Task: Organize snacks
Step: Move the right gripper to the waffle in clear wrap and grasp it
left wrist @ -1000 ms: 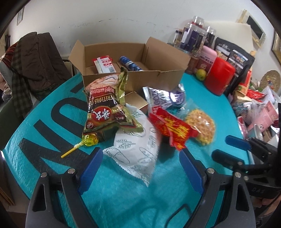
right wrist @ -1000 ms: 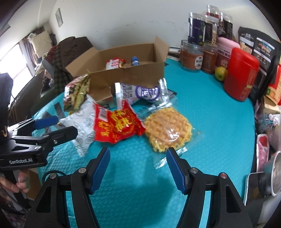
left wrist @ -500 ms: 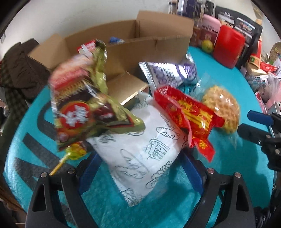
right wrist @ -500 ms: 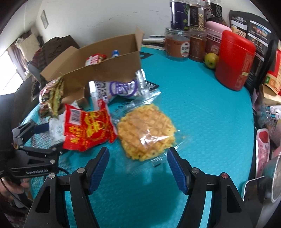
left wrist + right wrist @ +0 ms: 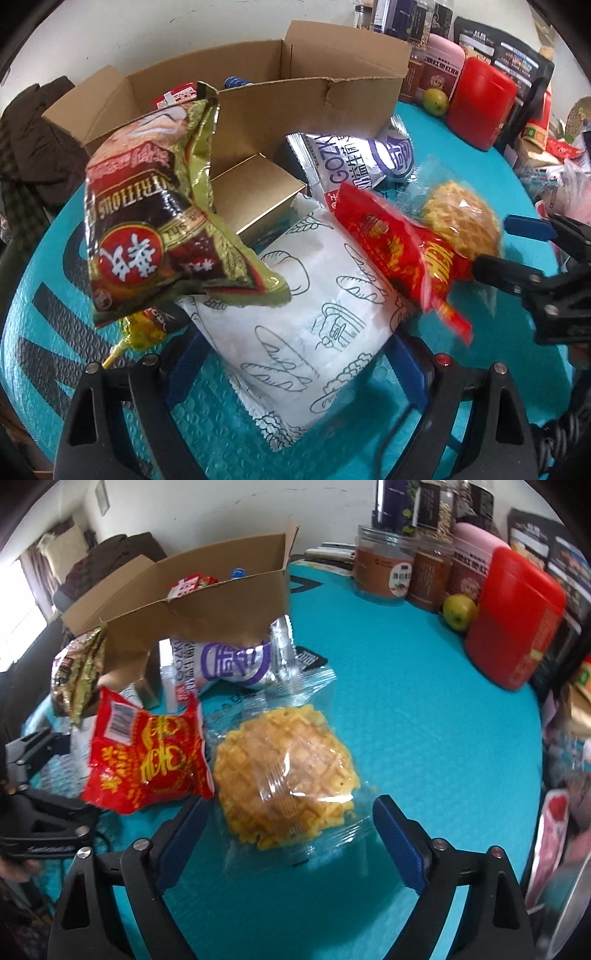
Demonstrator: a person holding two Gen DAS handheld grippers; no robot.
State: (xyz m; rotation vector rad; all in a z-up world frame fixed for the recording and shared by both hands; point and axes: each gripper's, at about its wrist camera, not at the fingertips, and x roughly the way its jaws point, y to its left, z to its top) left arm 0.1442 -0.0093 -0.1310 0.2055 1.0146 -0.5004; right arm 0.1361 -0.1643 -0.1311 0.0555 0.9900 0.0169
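While my left cam is basically buried in snacks, it does catch stuff the other one misses: the white bread-doodle pack (image 5: 310,325) sits right between my left jaws (image 5: 295,354), which stand wide, and I can't tell if the pads touch it since the pack hides both. A green and brown bag (image 5: 155,221) flops over its top corner, upside-down "NUTRITIOUS" readable on it. There's a small gold box (image 5: 255,192) and a lollipop (image 5: 144,328) half tucked underneath. The silver pouch (image 5: 354,162) reads "GOZK…", the rest cut off. The red packet (image 5: 399,251) is blurry.

Over on the right cam, the waffle in clear wrap (image 5: 284,771) lies on the teal tabletop (image 5: 424,709) between my right jaws (image 5: 291,842), which are opening, pads not touching it. This side shows the red packet's barcode. The cardboard box (image 5: 207,602) holds a red-and-white pack and a blue cap, mostly hidden by the wall. Jars (image 5: 384,568), a green apple (image 5: 458,611) and a red canister (image 5: 517,616) sit behind; labels too small to read.
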